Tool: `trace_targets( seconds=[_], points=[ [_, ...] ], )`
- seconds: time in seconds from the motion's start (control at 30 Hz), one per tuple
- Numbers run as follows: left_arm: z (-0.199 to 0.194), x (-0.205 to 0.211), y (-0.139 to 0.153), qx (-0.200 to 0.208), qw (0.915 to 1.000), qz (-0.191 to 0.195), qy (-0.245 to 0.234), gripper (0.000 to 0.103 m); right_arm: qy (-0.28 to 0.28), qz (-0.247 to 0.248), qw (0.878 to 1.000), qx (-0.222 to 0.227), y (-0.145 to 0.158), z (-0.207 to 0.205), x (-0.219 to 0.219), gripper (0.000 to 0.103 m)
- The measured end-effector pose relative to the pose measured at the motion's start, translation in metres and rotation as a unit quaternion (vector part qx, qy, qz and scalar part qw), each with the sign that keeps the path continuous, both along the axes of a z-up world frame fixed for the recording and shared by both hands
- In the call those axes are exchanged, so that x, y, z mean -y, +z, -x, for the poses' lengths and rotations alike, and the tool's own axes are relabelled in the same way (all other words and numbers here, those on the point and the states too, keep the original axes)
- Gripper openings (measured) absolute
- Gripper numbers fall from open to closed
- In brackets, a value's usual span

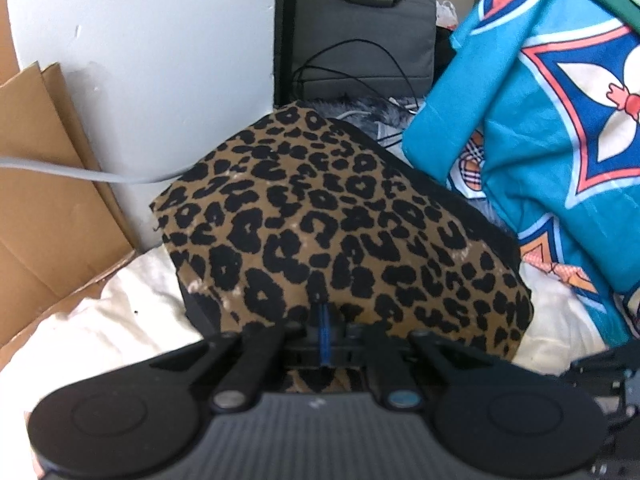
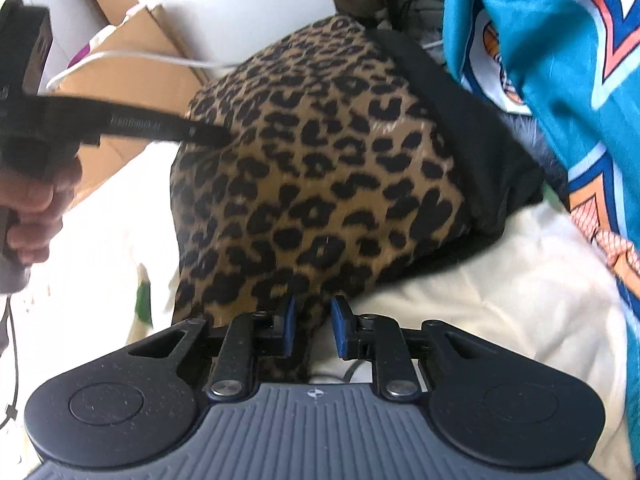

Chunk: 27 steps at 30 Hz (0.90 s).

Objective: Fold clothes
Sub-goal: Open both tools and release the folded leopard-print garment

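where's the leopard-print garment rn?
Centre of both wrist views: the leopard-print garment lies on the cream bedding, with the blue patterned blanket to its right and cardboard to its left.

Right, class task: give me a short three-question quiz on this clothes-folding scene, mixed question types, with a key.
1. True or false: the left gripper is shut on the brown-and-black leopard-print fabric garment.
2. In the left wrist view, what lies at the garment's right? A) turquoise patterned cloth blanket; B) red towel; C) wooden chair.
3. Which gripper's blue-padded jaws stand apart?
Key: 1 true; 2 A; 3 the right gripper.
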<state>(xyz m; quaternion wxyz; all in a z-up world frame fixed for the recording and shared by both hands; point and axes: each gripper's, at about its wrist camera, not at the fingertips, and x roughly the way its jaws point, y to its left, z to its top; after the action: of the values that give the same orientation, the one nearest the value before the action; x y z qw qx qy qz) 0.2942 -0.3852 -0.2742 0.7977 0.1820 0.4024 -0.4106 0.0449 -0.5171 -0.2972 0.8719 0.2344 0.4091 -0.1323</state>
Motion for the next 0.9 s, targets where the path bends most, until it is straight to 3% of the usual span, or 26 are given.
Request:
trace_targets(
  seconds=[0.3, 0.5, 0.53, 0.6, 0.67, 0.83, 0.87, 0.9],
  points=[
    [0.016, -0.031, 0.023, -0.023, 0.9995, -0.002, 0.024, 0.007, 0.016, -0.004, 1.000, -0.022, -0.012, 0.012, -0.023, 0.022],
    [0.019, -0.060, 0.041, -0.029, 0.9993, 0.003, 0.025, 0.007, 0.019, -0.005, 0.999, -0.029, 0.001, 0.020, -0.032, 0.022],
    [0.018, -0.064, 0.043, -0.028, 0.9992, 0.003, 0.028, 0.009, 0.021, -0.008, 0.999, -0.028, 0.005, 0.020, -0.033, 0.022],
    [0.015, -0.072, 0.047, -0.023, 0.9987, 0.006, 0.044, 0.029, 0.026, -0.010, 0.999, -0.033, 0.014, 0.019, -0.036, 0.023],
    [0.013, -0.079, 0.048, -0.028, 0.9981, 0.023, 0.049, 0.037, 0.036, 0.001, 0.999, -0.029, 0.023, 0.018, -0.039, 0.024],
    [0.018, -0.085, 0.044, -0.033, 0.9981, 0.011, 0.051, 0.038, 0.004, -0.009, 1.000, -0.019, 0.035, 0.017, -0.036, 0.024],
    [0.020, -0.087, 0.045, -0.035, 0.9980, 0.010, 0.052, 0.044, 0.003, -0.004, 1.000, -0.016, 0.037, 0.018, -0.037, 0.024],
    [0.023, -0.089, 0.045, -0.035, 0.9978, 0.005, 0.056, 0.057, 0.001, 0.001, 1.000, -0.015, 0.040, 0.019, -0.038, 0.024]
  ],
)
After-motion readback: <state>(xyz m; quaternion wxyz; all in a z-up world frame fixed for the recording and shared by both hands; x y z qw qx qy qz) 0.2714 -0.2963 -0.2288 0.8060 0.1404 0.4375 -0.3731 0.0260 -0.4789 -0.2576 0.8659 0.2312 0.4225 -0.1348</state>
